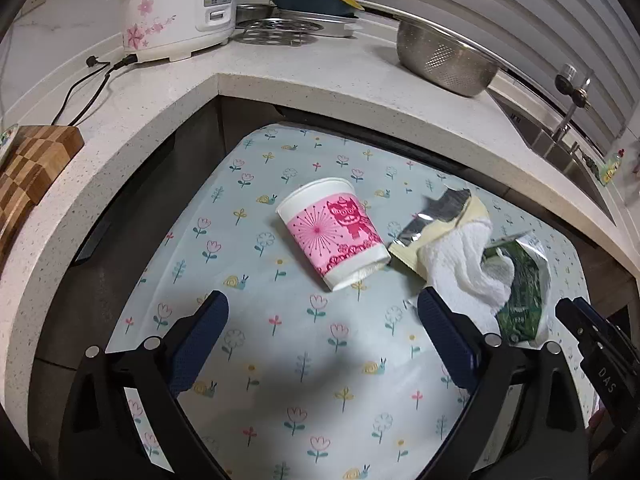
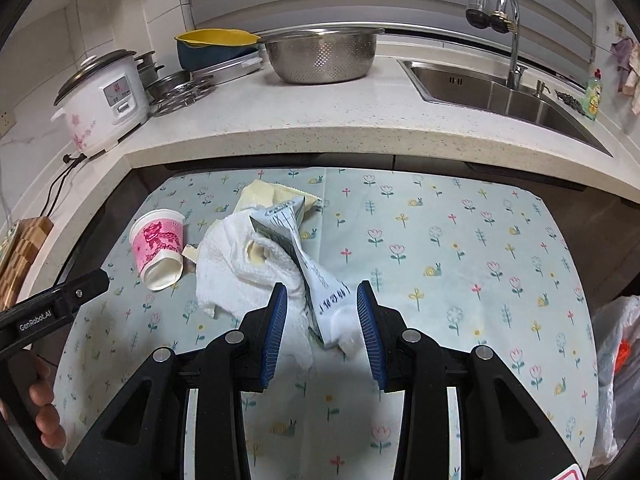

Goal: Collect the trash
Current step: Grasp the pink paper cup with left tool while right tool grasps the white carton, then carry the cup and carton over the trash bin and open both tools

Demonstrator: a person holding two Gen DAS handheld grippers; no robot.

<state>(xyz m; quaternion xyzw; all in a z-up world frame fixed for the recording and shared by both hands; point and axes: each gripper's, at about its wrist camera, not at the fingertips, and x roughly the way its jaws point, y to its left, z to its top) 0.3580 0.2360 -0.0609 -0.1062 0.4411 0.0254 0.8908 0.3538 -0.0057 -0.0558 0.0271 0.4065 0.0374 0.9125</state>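
A pink-and-white paper cup [image 1: 334, 232] lies on its side on the floral tablecloth [image 1: 280, 352]; it also shows in the right wrist view [image 2: 158, 248]. Beside it lie a cream wrapper with foil lining [image 1: 440, 220], a crumpled white paper towel [image 1: 464, 264] and a green snack packet [image 1: 520, 292]. My left gripper [image 1: 322, 316] is open and empty, just short of the cup. My right gripper [image 2: 322, 300] is open, its jaws on either side of the packet [image 2: 316, 280] and the towel [image 2: 224, 264], not closed on them.
A white counter [image 2: 320, 128] wraps the table's far side, with a rice cooker [image 1: 176, 8], a steel colander [image 2: 320, 56], a sink [image 2: 504, 92] and a wooden board [image 1: 28, 172]. A plastic bag [image 2: 616, 360] hangs at the right.
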